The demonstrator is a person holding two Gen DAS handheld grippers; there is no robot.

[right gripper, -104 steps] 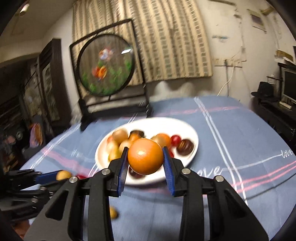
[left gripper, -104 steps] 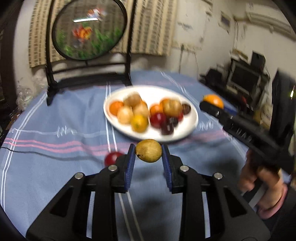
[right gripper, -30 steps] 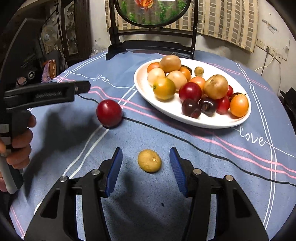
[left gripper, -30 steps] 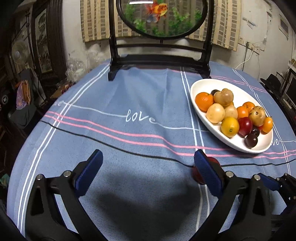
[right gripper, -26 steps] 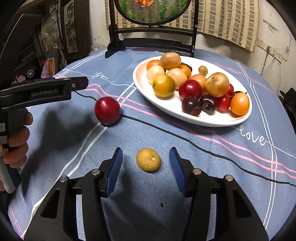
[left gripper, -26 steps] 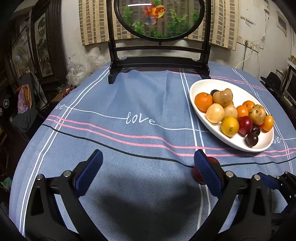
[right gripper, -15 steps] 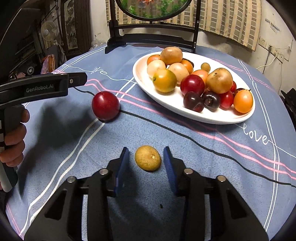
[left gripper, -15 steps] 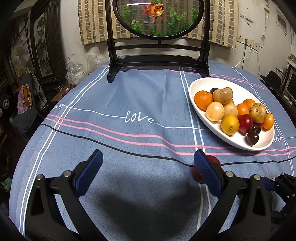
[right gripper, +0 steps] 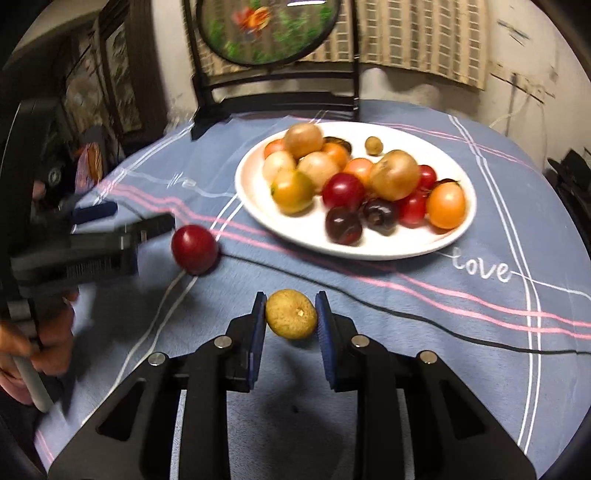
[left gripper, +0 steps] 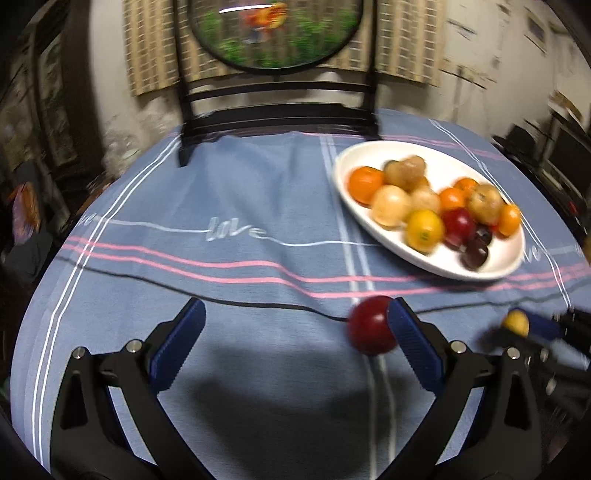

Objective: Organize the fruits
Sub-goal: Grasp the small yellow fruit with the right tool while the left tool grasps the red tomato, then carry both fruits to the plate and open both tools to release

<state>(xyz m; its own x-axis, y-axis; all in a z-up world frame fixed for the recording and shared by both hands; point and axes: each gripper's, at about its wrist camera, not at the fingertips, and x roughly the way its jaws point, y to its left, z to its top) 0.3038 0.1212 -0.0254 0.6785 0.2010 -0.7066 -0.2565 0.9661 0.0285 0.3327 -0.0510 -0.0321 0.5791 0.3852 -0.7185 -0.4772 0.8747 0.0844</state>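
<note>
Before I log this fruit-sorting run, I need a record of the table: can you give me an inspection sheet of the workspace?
Surface: round table under a blue tablecloth with pink, white and black stripes and "love" lettering.
Job's things: white plate piled with mixed fruit; red fruit loose on the cloth; small yellow-brown fruit between the right gripper's jaws.
Clutter: nothing seen on the cloth.
Grippers: right gripper has just closed on the yellow-brown fruit; left gripper is open and empty, the red fruit beside its right jaw.
Cables: a white cable hangs on the wall.
Surroundings: round painted screen on a black stand, striped curtain, dark furniture.
</note>
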